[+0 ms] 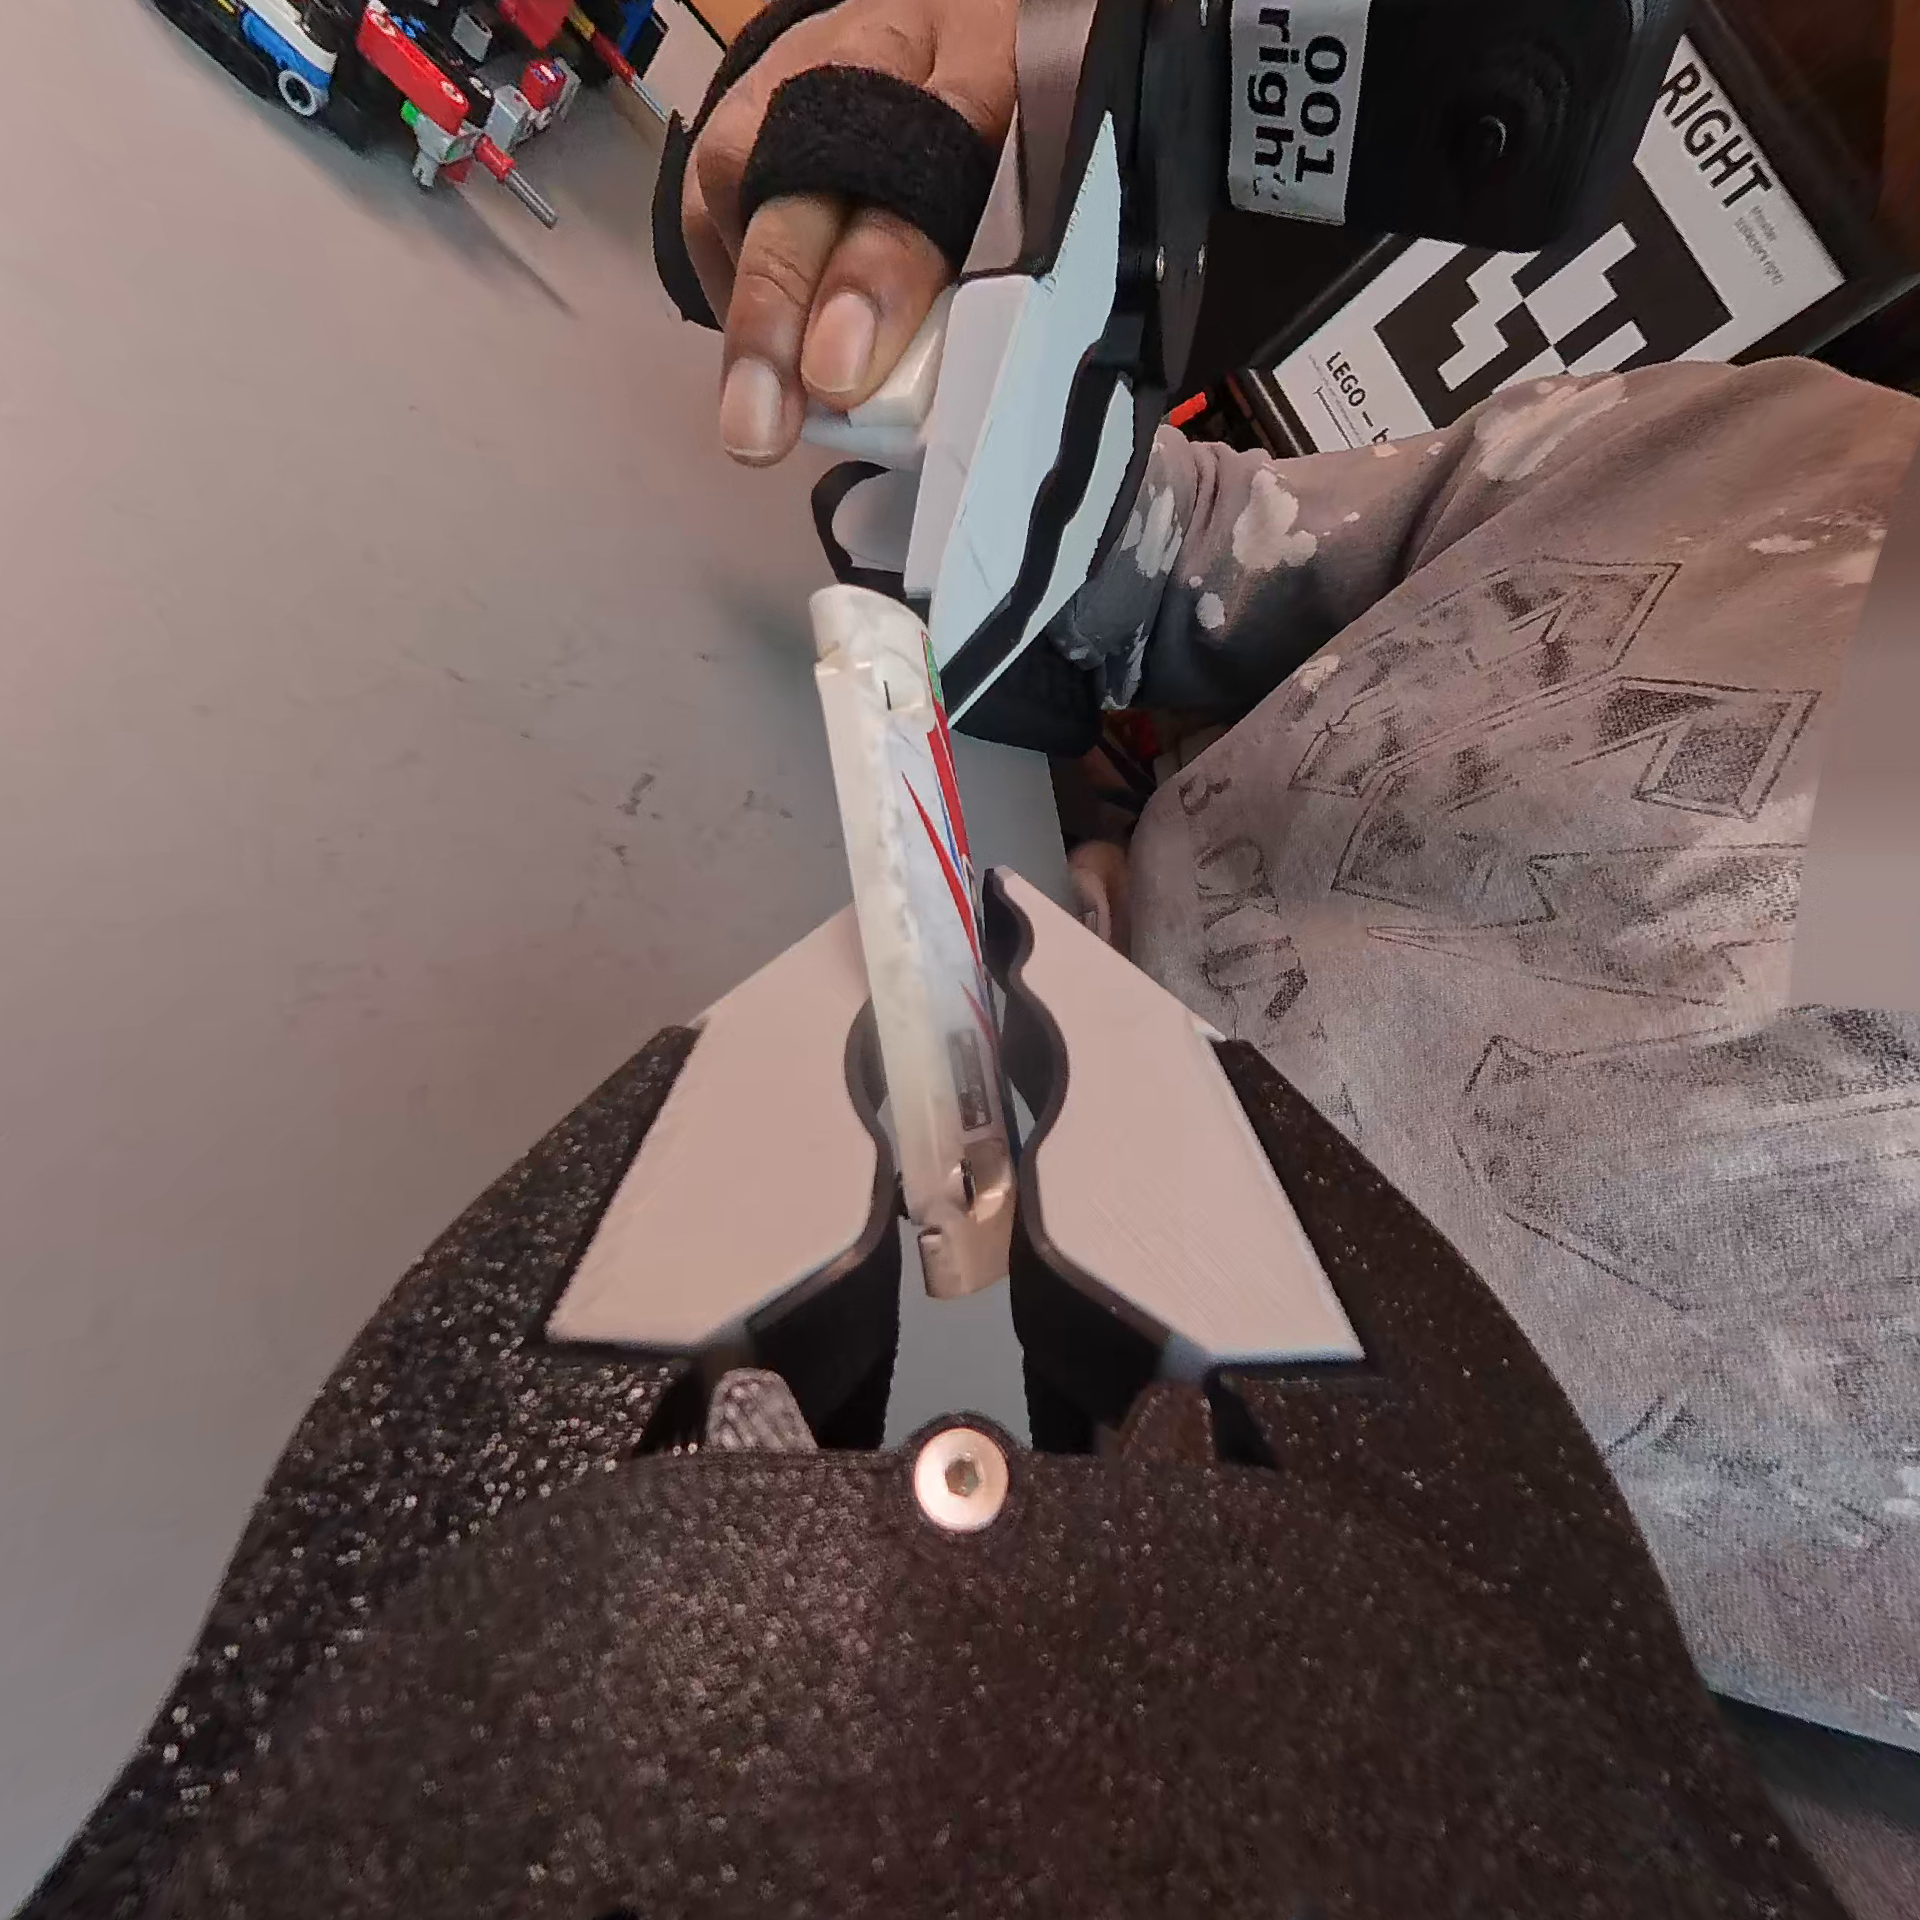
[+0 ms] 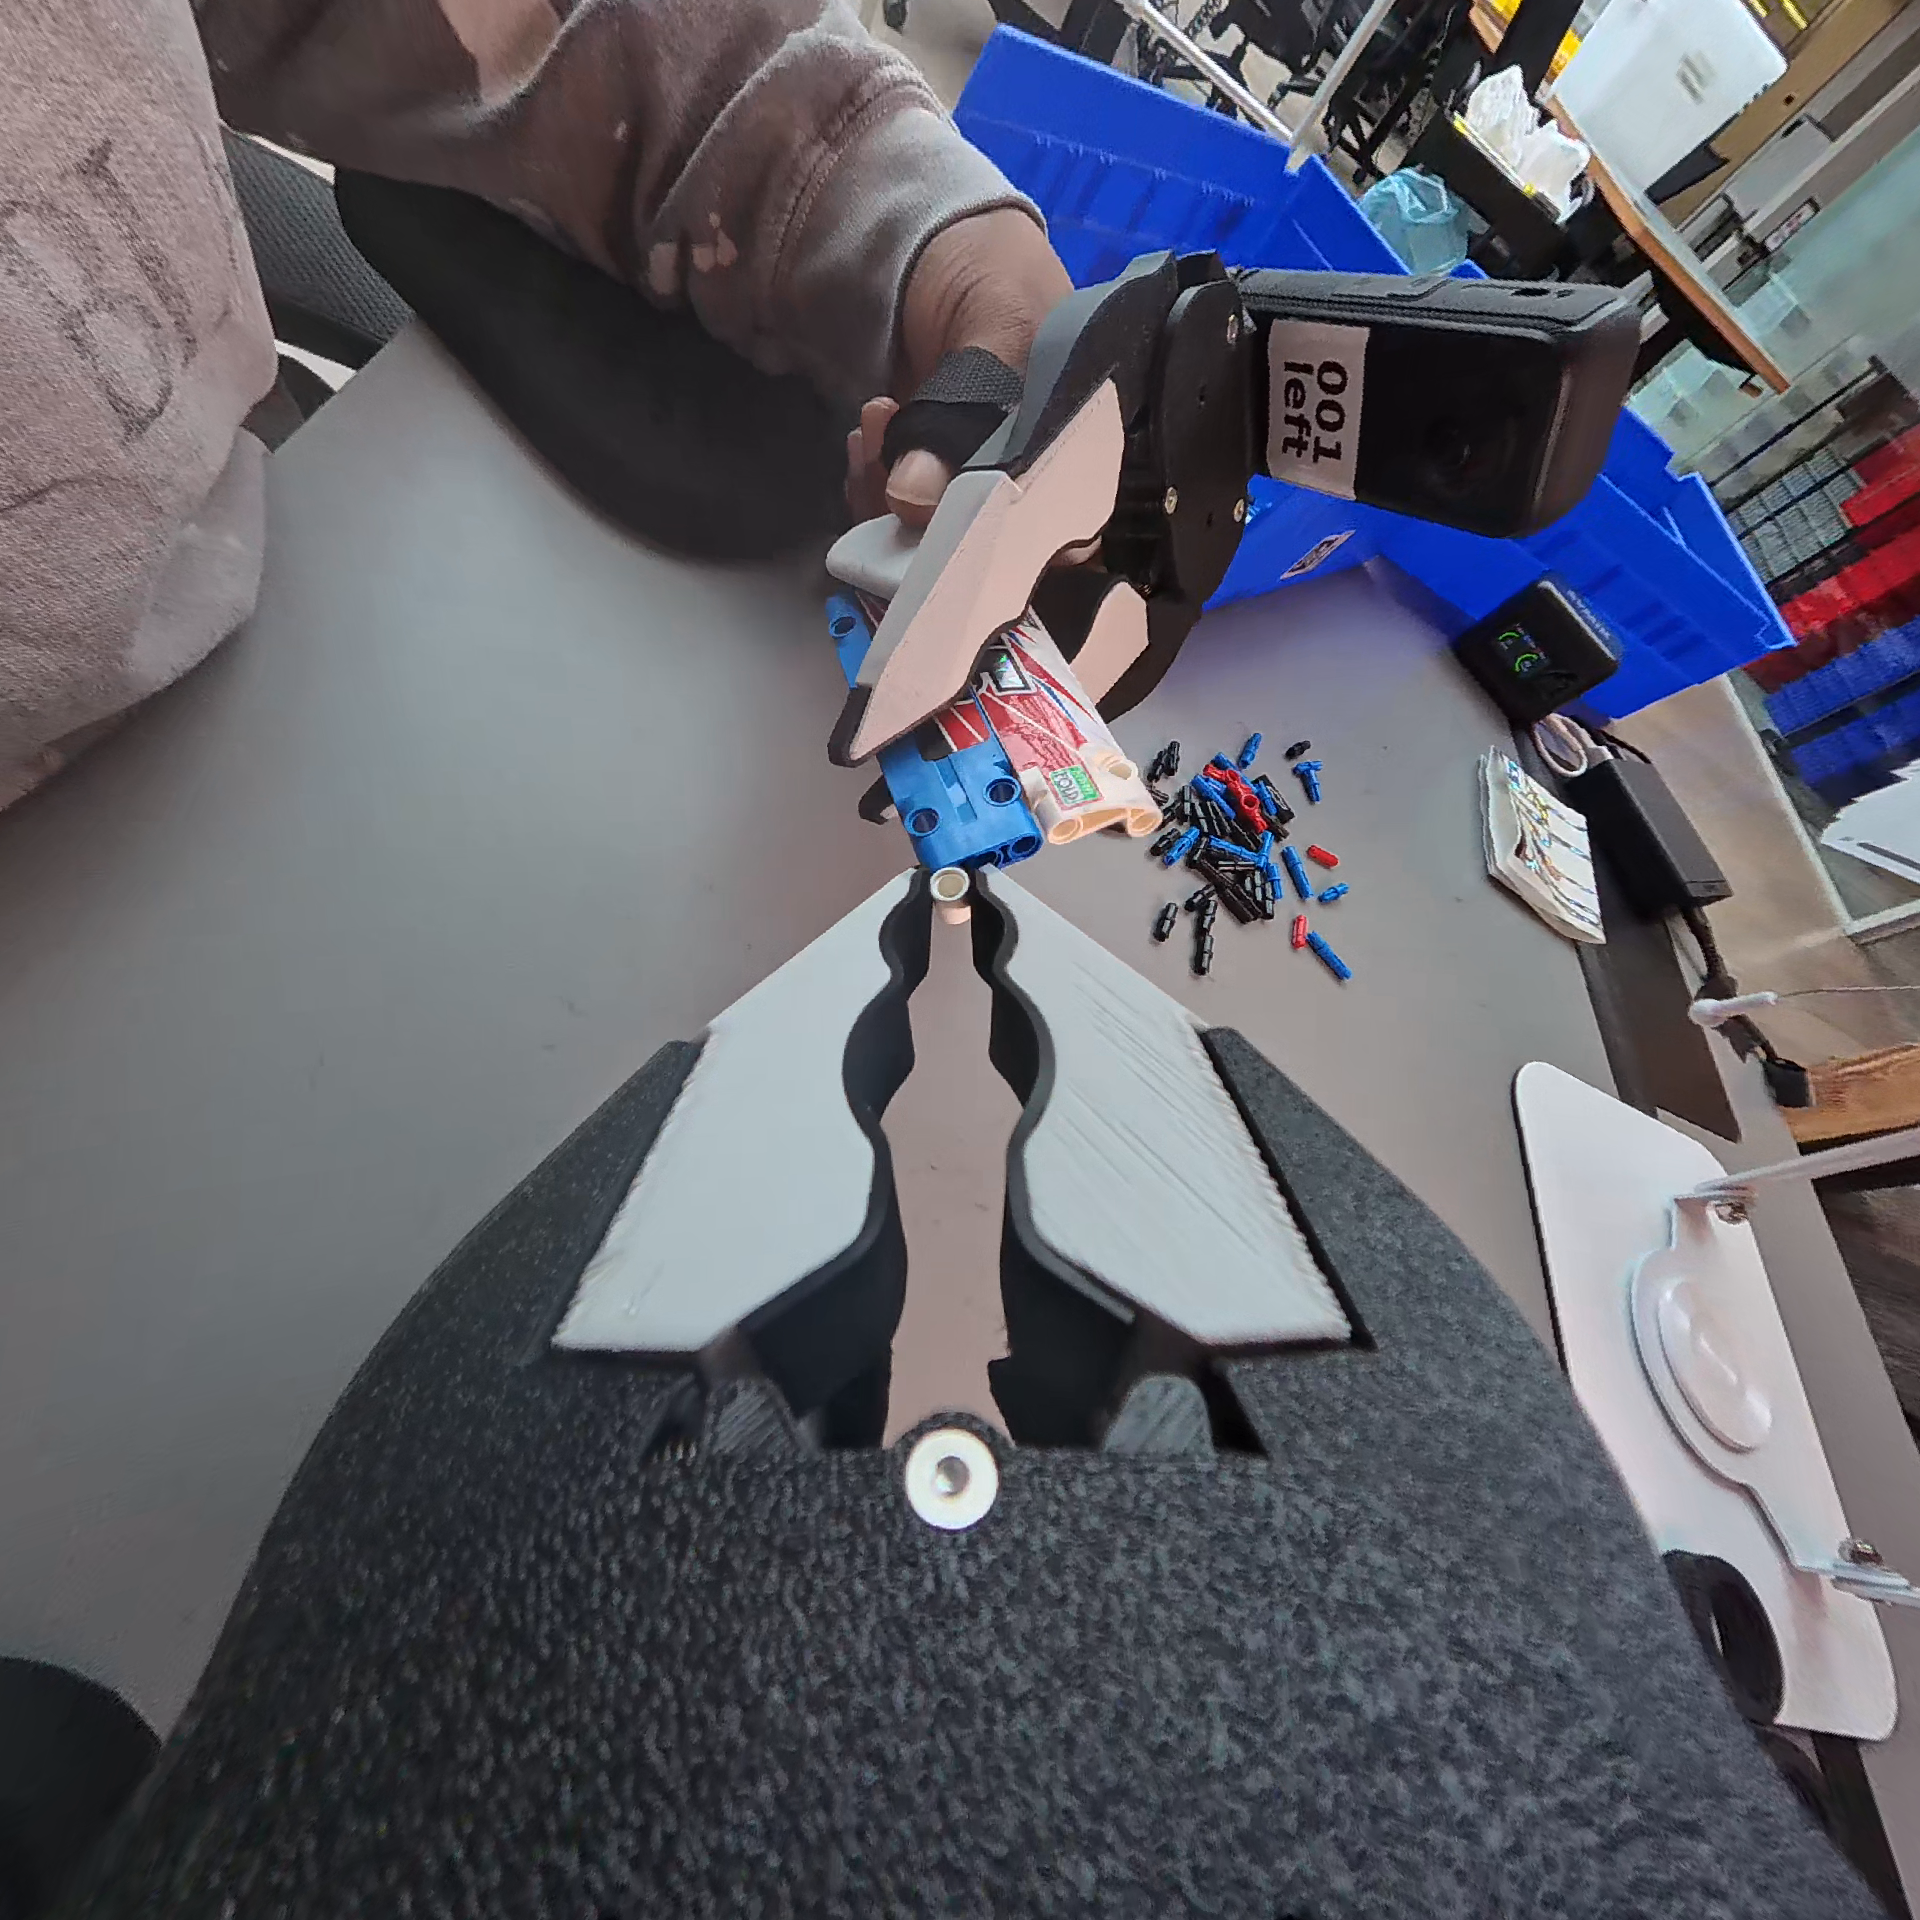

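- At far left of the right wrist view, a person's pale printed sweatshirt [image 2: 114, 416] and sleeve fill the corner above the grey table [image 2: 416, 831].
- The left gripper [image 1: 940, 997] has its fingers clamped on a white panel piece [image 1: 914, 883] with red and blue stripes, held edge-on above the table; the right wrist view shows a blue beam assembly [image 2: 956, 800] joined to that panel.
- The right gripper [image 2: 948, 888] pinches a small pale cylindrical peg [image 2: 949, 885] at its fingertips, the fingers nearly closed, just short of the blue beam assembly.
- In the left wrist view, a hand [image 1: 831, 239] with a black strap over two digits works the right gripper, whose tip sits just beyond the panel's far end.
- Right of the assembly, a scatter of black, blue and red pins [image 2: 1242, 842] lies on the table.
- Farther right sit a folded printed booklet [image 2: 1538, 842], a small black device with a lit screen [image 2: 1538, 649] and blue bins [image 2: 1195, 177].
- At the top left of the left wrist view stands a red, blue and black brick model [image 1: 416, 73].
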{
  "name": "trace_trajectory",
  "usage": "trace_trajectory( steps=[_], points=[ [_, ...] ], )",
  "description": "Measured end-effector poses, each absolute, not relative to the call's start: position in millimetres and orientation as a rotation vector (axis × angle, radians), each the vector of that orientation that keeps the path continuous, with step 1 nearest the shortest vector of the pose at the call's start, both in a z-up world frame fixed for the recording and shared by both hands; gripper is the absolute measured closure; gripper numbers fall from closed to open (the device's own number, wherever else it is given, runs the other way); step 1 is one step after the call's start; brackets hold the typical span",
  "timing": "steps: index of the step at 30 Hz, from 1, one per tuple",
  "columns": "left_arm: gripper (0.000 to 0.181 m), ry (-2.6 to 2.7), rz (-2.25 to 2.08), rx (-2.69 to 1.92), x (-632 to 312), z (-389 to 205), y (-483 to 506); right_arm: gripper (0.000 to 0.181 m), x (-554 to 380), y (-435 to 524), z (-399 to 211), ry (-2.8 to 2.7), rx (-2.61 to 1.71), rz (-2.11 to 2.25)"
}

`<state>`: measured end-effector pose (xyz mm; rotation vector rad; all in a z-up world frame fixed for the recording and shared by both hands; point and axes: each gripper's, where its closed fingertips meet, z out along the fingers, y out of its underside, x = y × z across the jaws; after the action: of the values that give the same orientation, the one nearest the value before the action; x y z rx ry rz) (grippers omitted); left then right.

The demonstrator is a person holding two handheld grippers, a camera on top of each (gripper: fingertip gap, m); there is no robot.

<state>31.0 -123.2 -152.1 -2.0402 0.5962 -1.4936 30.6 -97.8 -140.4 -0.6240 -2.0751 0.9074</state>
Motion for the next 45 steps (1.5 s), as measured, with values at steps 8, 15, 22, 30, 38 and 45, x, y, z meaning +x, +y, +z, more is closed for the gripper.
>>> trace_trajectory(
  steps=[8,15,22,30,38,45],
  points=[
    [0.174,0.609,-1.477,-2.013,30.9,-145.6,-124.1,0.174,30.9,-96.5,-131.3,-2.078,-0.627,0.874],
    [0.175,0.663,-1.472,-2.009,34.3,-143.4,-130.6,0.175,38.4,-98.4,-125.6,-2.115,-0.655,0.901],
    [0.175,0.606,-1.339,-1.994,13.7,-137.3,-112.5,0.175,36.0,-54.8,-94.9,-1.9,-0.791,0.963],
    [0.173,0.494,-1.02,-2.041,-5.0,-156.2,-85.7,0.174,-2.7,85.5,-152.8,-1.703,-1.354,0.293],
    [0.173,0.402,-0.883,-1.955,-15.8,-146.8,-72.9,0.174,-36.3,141.8,-205.9,-1.704,-1.659,0.125],
    [0.173,0.372,-0.897,-1.889,-20.3,-135.8,-71.8,0.142,-36.7,126.2,-162.5,-1.591,-1.54,0.344]
  ],
)
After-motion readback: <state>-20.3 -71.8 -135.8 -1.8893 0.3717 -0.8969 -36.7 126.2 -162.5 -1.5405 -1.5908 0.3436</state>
